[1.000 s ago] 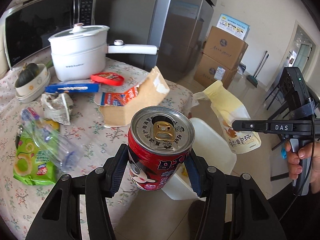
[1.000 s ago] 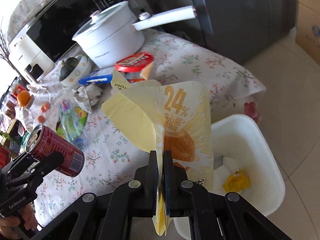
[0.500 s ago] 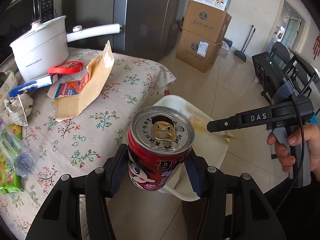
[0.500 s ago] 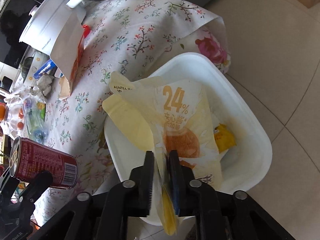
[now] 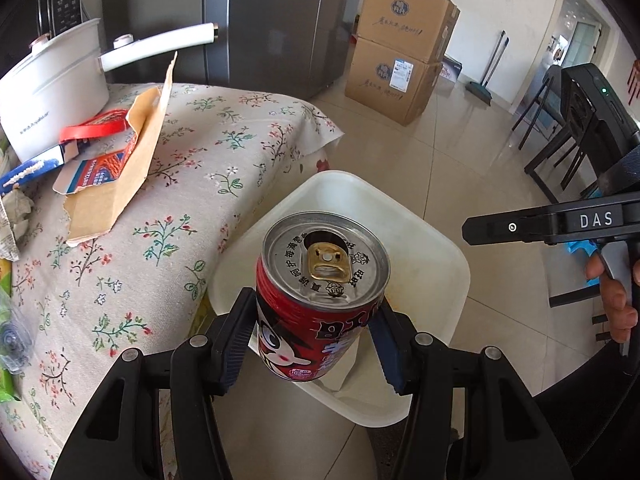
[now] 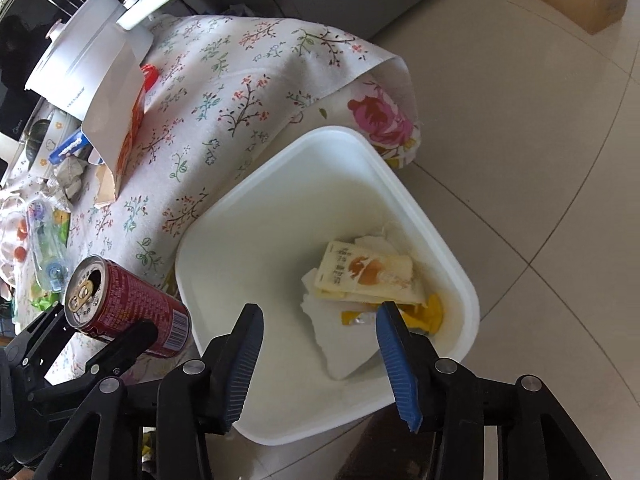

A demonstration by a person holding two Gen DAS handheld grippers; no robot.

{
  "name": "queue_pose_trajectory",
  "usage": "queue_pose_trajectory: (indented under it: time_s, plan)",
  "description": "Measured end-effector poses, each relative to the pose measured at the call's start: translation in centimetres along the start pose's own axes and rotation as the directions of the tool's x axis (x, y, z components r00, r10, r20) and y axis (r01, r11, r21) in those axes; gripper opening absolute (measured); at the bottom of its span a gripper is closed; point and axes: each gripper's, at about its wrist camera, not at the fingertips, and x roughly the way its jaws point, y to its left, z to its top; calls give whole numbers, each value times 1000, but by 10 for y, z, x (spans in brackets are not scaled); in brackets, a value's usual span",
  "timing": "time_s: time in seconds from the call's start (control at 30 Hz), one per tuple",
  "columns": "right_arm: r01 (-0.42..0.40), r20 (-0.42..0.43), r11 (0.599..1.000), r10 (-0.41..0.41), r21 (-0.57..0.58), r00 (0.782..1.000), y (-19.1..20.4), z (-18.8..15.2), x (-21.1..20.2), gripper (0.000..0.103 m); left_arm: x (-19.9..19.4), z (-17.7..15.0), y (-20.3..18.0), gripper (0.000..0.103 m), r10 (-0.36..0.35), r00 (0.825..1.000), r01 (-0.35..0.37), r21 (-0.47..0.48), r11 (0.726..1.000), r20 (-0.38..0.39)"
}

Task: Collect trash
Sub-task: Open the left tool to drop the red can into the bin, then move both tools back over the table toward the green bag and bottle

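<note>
A red drink can (image 5: 320, 292) with a silver top is held upright over the white bin (image 5: 360, 184), and my left gripper (image 5: 314, 306) is shut on its sides. In the right wrist view the same can (image 6: 124, 312) hangs beside the bin's near-left rim (image 6: 192, 264). My right gripper (image 6: 320, 308) is above the bin, its jaws opening with nothing between them. The yellow snack wrapper (image 6: 368, 276) lies inside the bin on white paper. In the left wrist view, the right gripper (image 5: 472, 232) shows side-on, held by a hand (image 5: 616, 300).
On the flowered tablecloth (image 5: 224, 160) lie a torn cardboard box (image 5: 120, 184), a white pot (image 5: 52, 92), crumpled paper (image 6: 70, 176) and a plastic bottle (image 6: 48, 248). Stacked cartons (image 5: 400, 60), a grey fridge (image 5: 272, 20) and dark chairs (image 5: 560, 128) stand on the tiled floor.
Both grippers came away from the table and down over the bin. The right gripper opened and the yellow wrapper fell into the bin. The left still grips the can.
</note>
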Motion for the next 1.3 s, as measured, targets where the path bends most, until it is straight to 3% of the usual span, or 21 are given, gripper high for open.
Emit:
queue_pose_trajectory:
  time_s: [0.23, 0.3, 0.37, 0.9, 1.13, 1.3]
  plan:
    - [56, 33, 998, -56, -9, 998, -4, -1, -10, 57, 6, 7, -5, 59, -47, 998, 47, -1, 999, 29]
    - [71, 39, 997, -70, -16, 997, -3, 0, -12, 58, 5, 9, -7, 62, -29, 999, 29, 4, 1000, 21]
    - [82, 41, 996, -81, -19, 996, -2, 1, -12, 59, 1, 9, -7, 73, 6, 999, -6, 18, 1000, 32]
    - [100, 105, 991, -90, -94, 990, 45, 11, -22, 66, -60, -13, 61, 78, 126, 991, -121, -112, 986, 40]
    - [97, 143, 979, -72, -177, 987, 96, 21, -20, 70, -97, -29, 119, 82, 218, 975, -204, -222, 953, 42]
    - [82, 146, 967, -47, -240, 988, 138, 29, -7, 71, -123, -44, 172, 82, 277, 960, -252, -332, 909, 30]
